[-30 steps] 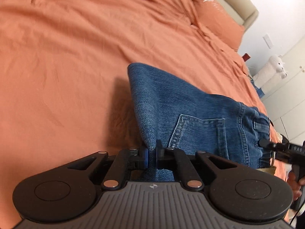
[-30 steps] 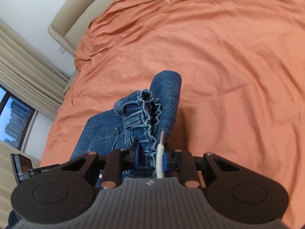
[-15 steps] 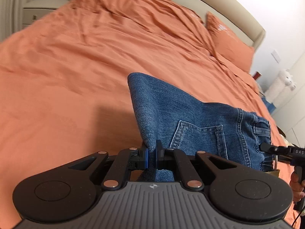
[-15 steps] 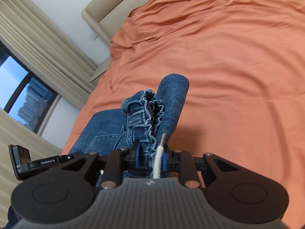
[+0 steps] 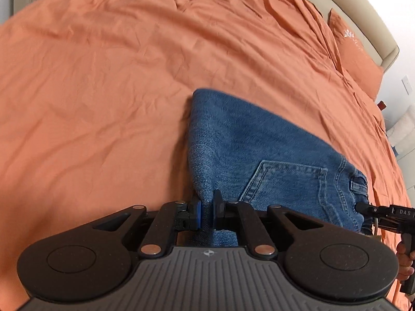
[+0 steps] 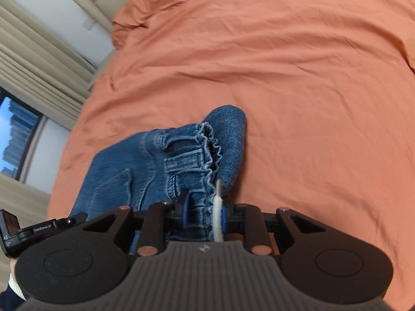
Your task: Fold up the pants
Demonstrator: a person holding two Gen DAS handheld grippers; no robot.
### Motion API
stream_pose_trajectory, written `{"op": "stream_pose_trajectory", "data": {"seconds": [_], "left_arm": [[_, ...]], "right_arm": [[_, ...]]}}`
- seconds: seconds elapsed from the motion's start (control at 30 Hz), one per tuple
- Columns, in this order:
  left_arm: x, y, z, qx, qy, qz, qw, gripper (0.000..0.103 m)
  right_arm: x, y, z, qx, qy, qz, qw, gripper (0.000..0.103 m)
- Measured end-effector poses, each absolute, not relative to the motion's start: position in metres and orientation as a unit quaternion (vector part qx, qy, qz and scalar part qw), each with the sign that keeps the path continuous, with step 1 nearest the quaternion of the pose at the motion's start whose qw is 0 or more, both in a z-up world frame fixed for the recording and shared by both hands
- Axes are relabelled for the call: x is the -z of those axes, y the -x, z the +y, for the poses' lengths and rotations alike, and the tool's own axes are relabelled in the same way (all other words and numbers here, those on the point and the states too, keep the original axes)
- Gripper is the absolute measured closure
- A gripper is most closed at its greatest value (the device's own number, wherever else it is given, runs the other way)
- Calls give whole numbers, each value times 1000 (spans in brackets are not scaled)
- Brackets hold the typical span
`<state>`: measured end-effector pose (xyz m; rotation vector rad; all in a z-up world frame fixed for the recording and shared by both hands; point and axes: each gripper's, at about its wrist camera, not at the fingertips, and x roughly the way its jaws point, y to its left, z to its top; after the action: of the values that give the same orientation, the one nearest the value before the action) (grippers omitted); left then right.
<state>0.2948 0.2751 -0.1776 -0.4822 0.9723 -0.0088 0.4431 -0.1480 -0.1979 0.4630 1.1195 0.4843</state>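
1. In the left wrist view, the left gripper (image 5: 206, 213) sits at the bottom centre of the frame, and the pants (image 5: 259, 165) rise from between its fingers toward the middle and lower right.
2. The jaws of the left gripper are opening; denim still lies between the blue pads, and the gap looks filled by the cloth.
3. The pants are blue jeans, folded over: a rounded fold edge points to the frame's centre, and a back pocket (image 5: 282, 184) shows to the right of the gripper.
4. At the right edge of that view, the right gripper (image 5: 363, 208) meets the waistband end of the pants, with a hand (image 5: 406, 261) below it on the handle.
5. In the right wrist view, the right gripper (image 6: 203, 215) is at the bottom centre, clamped on the gathered waistband (image 6: 205, 160) together with a pale cord (image 6: 218, 217) that runs up between the pads.
6. From that grip the pants (image 6: 124, 171) spread up and to the left, with a rounded denim fold standing just right of the ruffled waistband.
7. The left gripper's body (image 6: 39, 229) shows at the lower left edge of this view, beside the pants' far end.
8. The pants hang between the two tools over an orange bedsheet (image 5: 116, 90), which fills most of both frames.
9. A pillow (image 5: 355, 51) lies at the upper right of the left wrist view; curtains (image 6: 39, 72) and a window (image 6: 15, 134) are at the left of the right wrist view.
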Motion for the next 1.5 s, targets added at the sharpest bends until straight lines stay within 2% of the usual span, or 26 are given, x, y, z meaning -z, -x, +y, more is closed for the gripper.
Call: {"op": "stream_pose_trajectory", "data": {"seconds": [0.07,0.13,0.17,0.4,0.5,0.57,0.7,0.87,1.1,1.17,1.3,1.5], "left_arm": [[177,-296,275,-2,220,468,856,76],[167,-294,278,-13,215,470,856,73],[160,-290,283,-19,209,465,860,73],[68,-250,287,-32,122,402,907,72],[20,-218,273,-32,59,360,930,65],[-6,-194,264,-34,21,330,943,54],[-42,-150,240,-55,-25,281,958,51],[-60,-88,213,-71,-39,213,974,26],[-56,-29,183,-77,-20,169,982,15],[-51,-19,177,-89,-15,162,983,8],[-34,-13,163,-112,5,180,977,8],[2,-21,130,-91,7,252,963,8]], "right_arm": [[199,-443,-144,-213,-208,523,798,81],[194,-441,-139,-205,-184,524,806,73],[189,-440,-137,-200,-172,524,810,66],[120,-400,-129,-189,-50,437,878,60],[77,-366,-127,-208,-23,380,901,46],[50,-337,-127,-217,-9,336,916,37],[11,-271,-125,-207,38,246,946,22],[-14,-193,-129,-187,58,171,966,22],[-17,-105,-129,-167,60,126,976,21],[-13,-86,-128,-163,59,125,977,21],[-4,-59,-127,-157,39,138,977,21],[27,-50,-118,-162,16,200,966,21]]}}
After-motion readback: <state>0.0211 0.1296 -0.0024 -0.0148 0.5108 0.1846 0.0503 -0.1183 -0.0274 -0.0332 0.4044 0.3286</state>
